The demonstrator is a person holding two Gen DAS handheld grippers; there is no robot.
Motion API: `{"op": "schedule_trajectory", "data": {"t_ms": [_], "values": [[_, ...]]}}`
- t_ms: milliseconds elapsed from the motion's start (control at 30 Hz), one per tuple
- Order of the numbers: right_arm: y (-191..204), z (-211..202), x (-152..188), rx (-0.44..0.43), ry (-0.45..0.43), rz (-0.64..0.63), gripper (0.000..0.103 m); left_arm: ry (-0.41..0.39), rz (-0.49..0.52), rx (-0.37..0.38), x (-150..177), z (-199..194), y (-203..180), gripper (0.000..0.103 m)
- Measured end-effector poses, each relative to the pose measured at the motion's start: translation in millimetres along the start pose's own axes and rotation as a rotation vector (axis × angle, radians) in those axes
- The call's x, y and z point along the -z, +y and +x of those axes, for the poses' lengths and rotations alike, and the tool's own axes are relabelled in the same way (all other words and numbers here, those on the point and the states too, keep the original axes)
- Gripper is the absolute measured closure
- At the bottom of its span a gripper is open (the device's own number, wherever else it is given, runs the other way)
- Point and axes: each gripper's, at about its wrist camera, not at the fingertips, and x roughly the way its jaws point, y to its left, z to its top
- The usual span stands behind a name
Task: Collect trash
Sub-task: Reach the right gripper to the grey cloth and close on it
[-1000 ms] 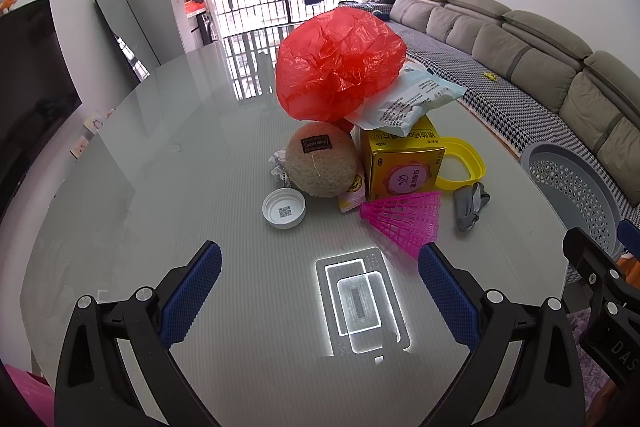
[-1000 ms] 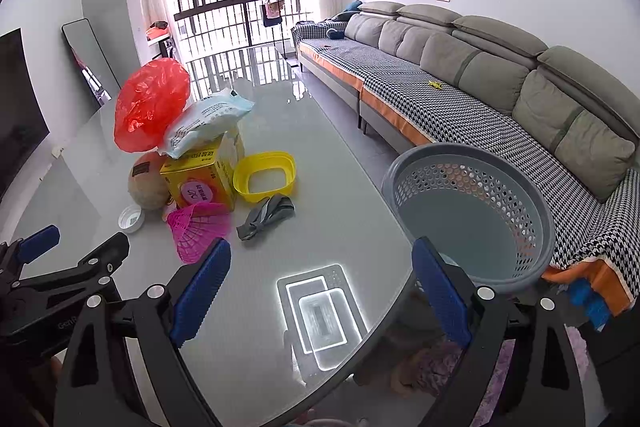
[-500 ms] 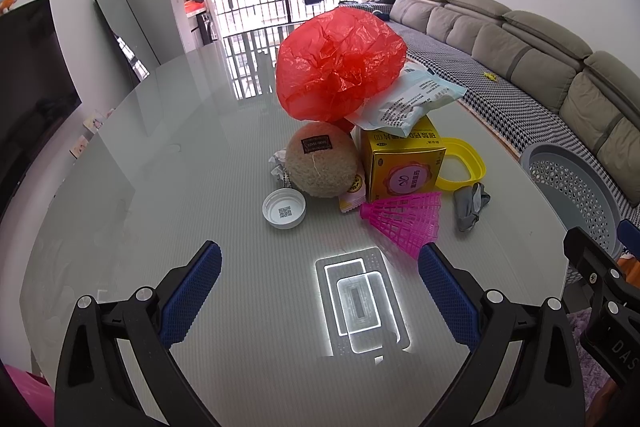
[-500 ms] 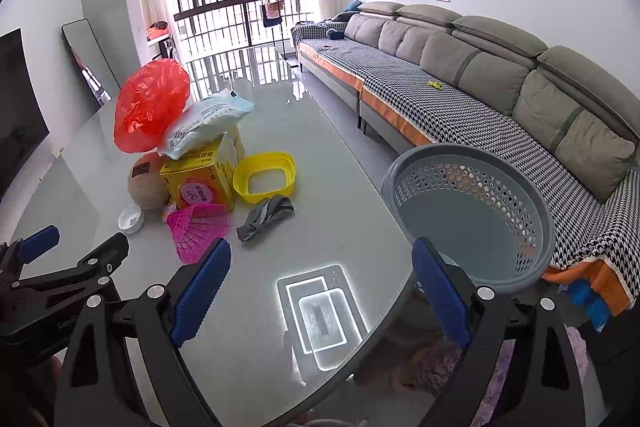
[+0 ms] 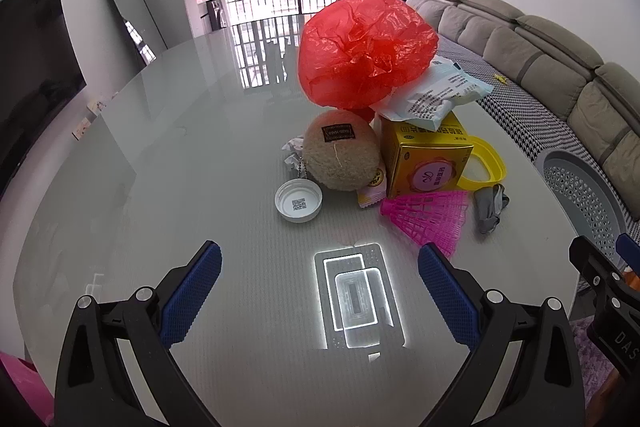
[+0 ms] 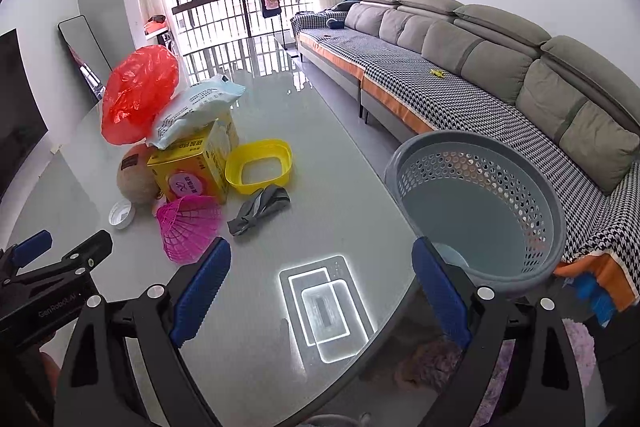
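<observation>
A pile of trash sits mid-table: a red plastic bag, a white wrapper on a yellow box, a brown coconut, a white lid, a pink shuttlecock skirt, a grey rag, a yellow bowl and crumpled paper. My left gripper is open and empty, short of the lid. My right gripper is open and empty over the table's near edge. A grey perforated basket stands beside the table on the right.
The glossy grey table reflects a ceiling light. A grey sofa runs along the right wall. A TV and a leaning mirror are on the left. The left gripper also shows in the right wrist view.
</observation>
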Motion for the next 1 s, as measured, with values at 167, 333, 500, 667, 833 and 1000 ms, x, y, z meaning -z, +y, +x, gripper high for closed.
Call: {"op": "schedule_trajectory", "data": {"t_ms": [167, 333, 500, 667, 833, 1000], "values": [[2, 18, -5, -0.004, 0.017, -0.007, 0.015, 0.013, -0.002, 0.006, -1, 8, -1, 0.006], [5, 42, -12, -0.014, 0.057, -0.009, 0.015, 0.006, 0.008, 0.004, -1, 13, -5, 0.006], [13, 61, -22, -0.028, 0.079, -0.024, 0.015, 0.009, -0.004, -0.002, -6, 20, -2, 0.006], [23, 81, -29, -0.029, 0.114, -0.037, 0.015, 0.010, -0.023, -0.005, -4, 24, 3, 0.006], [30, 96, -29, 0.003, 0.146, -0.058, 0.015, 0.038, -0.030, 0.013, -2, 32, 5, 0.006], [29, 108, -33, 0.008, 0.168, -0.051, 0.016, 0.041, -0.034, 0.031, -2, 34, 7, 0.006]]}}
